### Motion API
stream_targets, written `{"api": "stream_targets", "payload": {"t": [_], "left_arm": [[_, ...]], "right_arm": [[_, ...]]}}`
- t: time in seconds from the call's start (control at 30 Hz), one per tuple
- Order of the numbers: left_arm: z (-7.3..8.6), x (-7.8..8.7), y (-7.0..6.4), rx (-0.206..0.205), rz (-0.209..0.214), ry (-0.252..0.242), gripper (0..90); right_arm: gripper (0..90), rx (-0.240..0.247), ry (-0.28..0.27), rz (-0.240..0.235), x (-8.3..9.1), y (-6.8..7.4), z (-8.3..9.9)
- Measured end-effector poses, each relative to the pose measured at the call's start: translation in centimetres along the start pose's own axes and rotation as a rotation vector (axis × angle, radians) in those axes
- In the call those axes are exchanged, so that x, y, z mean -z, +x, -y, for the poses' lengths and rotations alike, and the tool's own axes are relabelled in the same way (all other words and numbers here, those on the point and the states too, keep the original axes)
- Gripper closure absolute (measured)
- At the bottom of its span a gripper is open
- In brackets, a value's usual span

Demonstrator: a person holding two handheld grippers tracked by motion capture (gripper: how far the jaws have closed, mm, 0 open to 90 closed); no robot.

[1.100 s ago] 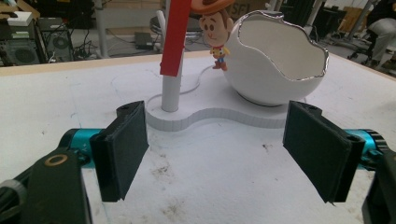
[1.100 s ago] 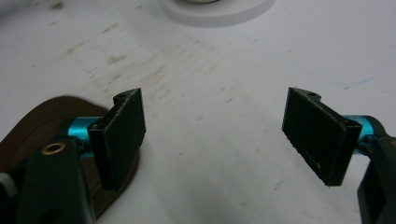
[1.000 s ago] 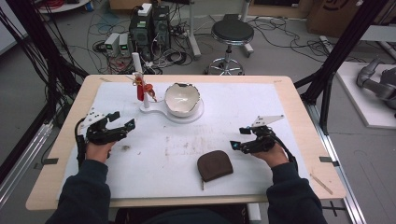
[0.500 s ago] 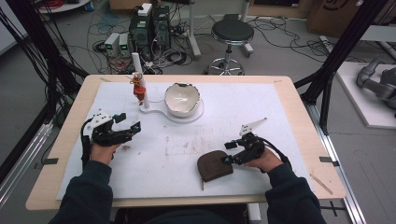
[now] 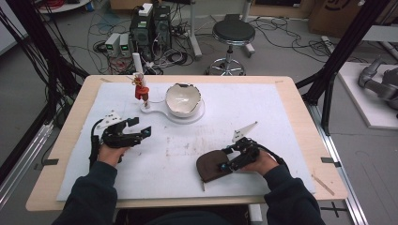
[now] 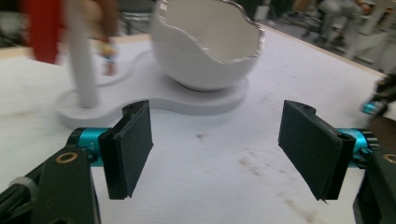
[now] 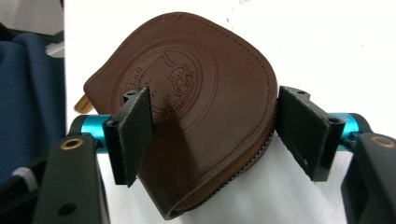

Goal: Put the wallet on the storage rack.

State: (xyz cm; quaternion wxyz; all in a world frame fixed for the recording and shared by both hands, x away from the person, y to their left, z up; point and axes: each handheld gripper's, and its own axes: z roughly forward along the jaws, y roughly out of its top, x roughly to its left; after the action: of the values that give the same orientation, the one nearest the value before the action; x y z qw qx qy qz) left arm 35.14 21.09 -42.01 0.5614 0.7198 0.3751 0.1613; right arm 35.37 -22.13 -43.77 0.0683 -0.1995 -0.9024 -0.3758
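The white mat (image 5: 281, 112) is spread over the table; on it, the right gripper (image 5: 231, 159) has been brought in from the right edge to the brown leather pouch (image 5: 212, 166) near the front edge, and its jaws are now spread around the pouch, not yet clenched (a grasp is judged imminent). The left gripper (image 5: 141, 132) has been moved slightly toward centre, jaws released and empty. The eggshell-shaped bowl (image 5: 183, 99) on its white base (image 5: 159, 112) appears empty. The zipped pouch's contents cannot be told.
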Motion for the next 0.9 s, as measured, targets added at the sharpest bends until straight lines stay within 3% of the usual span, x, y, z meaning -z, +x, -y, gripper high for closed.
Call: {"api": "stream_targets", "payload": {"t": [0.03, 0.07, 0.1, 0.17, 0.23, 0.3, 0.33, 0.63, 0.67, 0.9], "left_arm": [[0.0, 0.0, 0.0, 0.000, 0.000, 0.000, 25.8], [0.0, -0.9, -0.9, -0.006, 0.047, 0.026, 25.9], [0.0, -0.9, -0.9, -0.006, 0.047, 0.026, 25.8], [0.1, -1.8, -2.0, -0.009, 0.097, 0.049, 25.9], [0.2, -2.8, -3.1, -0.017, 0.143, 0.083, 25.9], [0.6, -4.2, -4.7, -0.018, 0.207, 0.137, 25.8], [0.6, -4.2, -4.7, -0.018, 0.207, 0.137, 25.8], [1.3, -6.7, -7.7, -0.006, 0.354, 0.239, 25.8], [1.4, -6.9, -7.9, -0.003, 0.367, 0.252, 25.8], [2.2, -8.4, -9.3, 0.030, 0.461, 0.334, 27.9]], "right_arm": [[30.9, 0.014, -0.003, 0.011, -0.1, 0.1, -0.2], [31.5, 0.028, -0.006, 0.026, -0.2, 0.3, -0.4], [32.0, 0.044, -0.010, 0.035, -0.3, 0.4, -0.6], [35.0, 0.060, -0.016, 0.050, -0.4, 0.6, -0.8], [35.6, 0.132, -0.036, 0.092, -0.7, 1.0, -1.2], [36.1, 0.153, -0.038, 0.097, -0.6, 1.2, -1.3], [36.4, 0.167, -0.042, 0.102, -0.6, 1.2, -1.3], [39.8, 0.282, -0.066, 0.162, -0.6, 2.2, -1.6], [40.6, 0.317, -0.070, 0.180, -0.6, 2.5, -1.7], [41.0, 0.370, -0.074, 0.210, -0.6, 2.9, -1.9]]}}
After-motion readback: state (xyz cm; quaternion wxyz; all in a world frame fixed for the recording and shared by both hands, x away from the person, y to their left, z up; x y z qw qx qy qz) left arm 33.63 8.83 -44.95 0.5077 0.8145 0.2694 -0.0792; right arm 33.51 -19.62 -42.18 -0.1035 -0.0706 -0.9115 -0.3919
